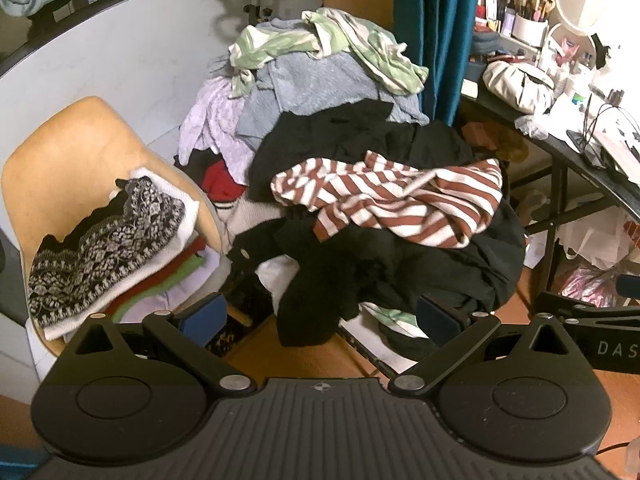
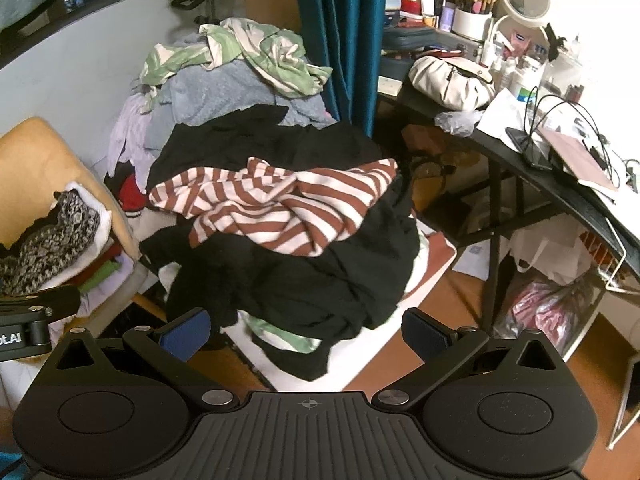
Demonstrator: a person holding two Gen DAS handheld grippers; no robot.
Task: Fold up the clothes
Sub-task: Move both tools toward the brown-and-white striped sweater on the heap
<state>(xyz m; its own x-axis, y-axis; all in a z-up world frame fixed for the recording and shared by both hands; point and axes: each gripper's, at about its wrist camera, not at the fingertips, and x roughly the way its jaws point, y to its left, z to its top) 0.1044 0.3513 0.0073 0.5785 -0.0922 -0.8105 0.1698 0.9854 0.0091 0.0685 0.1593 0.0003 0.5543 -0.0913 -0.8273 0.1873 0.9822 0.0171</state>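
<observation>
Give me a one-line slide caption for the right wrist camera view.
Open right claw faces an unfolded laundry pile topped by a rust-and-white striped shirt, beside a cluttered black desk.

Two wrist fisheyes, side by side, facing one heap of clothes

Each camera sits just behind its own claw, looking forward and slightly down along the fingers at the laundry pile (image 1: 360,184) nearby. The left view stands further left, taking in more of the wooden chair (image 1: 72,152); the right view stands further right, showing more of the cluttered desk (image 2: 500,152). Both share the pile, the striped top (image 2: 280,208), the teal curtain (image 2: 336,32), chair and desk. Each catches the other rig at its edge.
</observation>
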